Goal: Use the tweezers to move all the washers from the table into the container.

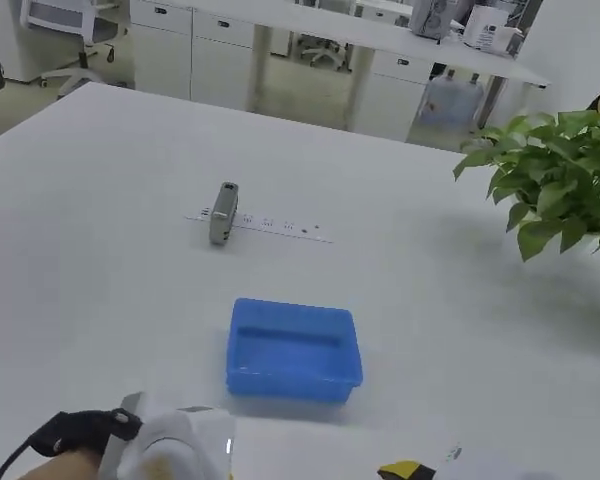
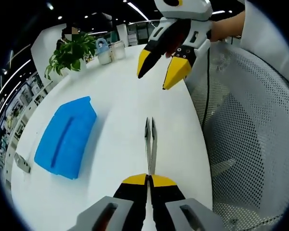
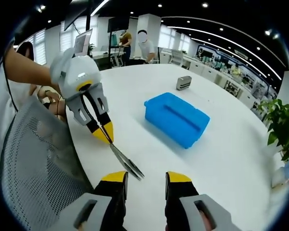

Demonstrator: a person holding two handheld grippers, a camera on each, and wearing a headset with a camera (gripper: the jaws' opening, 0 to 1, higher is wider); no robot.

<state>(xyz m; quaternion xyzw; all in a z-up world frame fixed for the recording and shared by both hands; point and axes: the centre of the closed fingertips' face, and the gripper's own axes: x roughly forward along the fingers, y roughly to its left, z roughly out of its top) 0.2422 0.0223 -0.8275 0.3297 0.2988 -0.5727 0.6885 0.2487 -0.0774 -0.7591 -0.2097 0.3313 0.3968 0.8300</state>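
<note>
Beyond the blue container on the worktop, a row of what look like washers runs crosswise. The left hand-held gripper clamps tweezers pointing straight ahead, and the right hand-held gripper stands apart.

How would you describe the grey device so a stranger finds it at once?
On the white table, find the blue container. Just beyond it lies a row of tiny pieces; the device stands at its left end, the lone grey block.
</note>
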